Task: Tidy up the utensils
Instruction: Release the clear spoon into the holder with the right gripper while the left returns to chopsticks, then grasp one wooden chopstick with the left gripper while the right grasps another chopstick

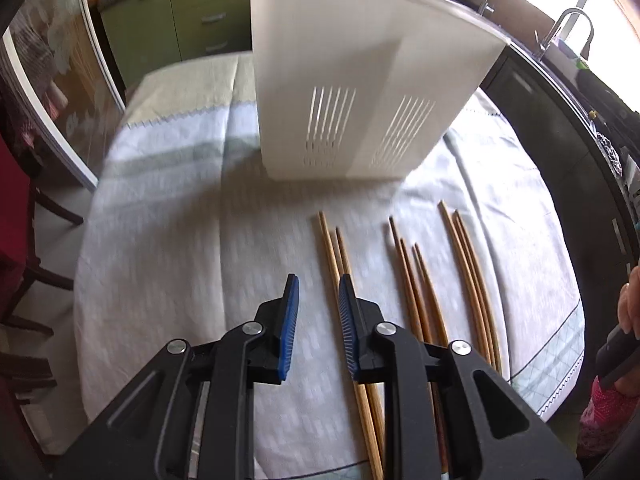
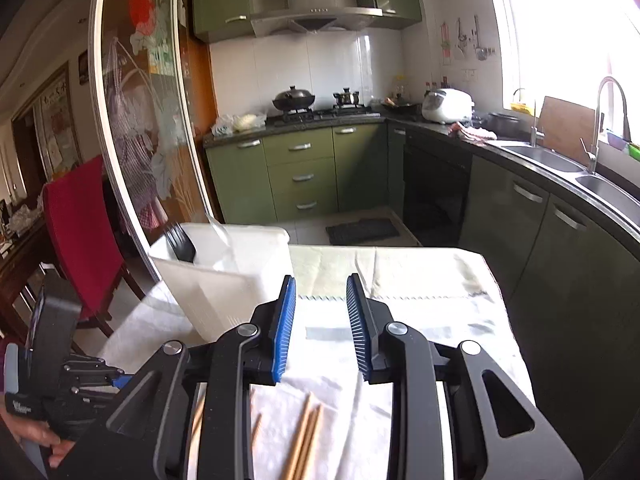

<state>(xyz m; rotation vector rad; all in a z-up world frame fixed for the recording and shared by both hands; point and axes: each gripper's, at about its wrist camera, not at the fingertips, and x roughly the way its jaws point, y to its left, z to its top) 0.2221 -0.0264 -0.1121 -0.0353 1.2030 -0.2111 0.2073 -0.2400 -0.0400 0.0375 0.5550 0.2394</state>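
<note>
Chopsticks lay in three loose groups on pale tablecloth, tips toward white slotted utensil holder standing upright beyond them. Left gripper hovered above cloth, jaws apart, nothing between blue pads, right finger over leftmost group. Right gripper likewise parted and empty, above table. Black utensil stood inside holder. Sink sat along counter at right.

Wooden chopsticks, matt plastic holder
</note>
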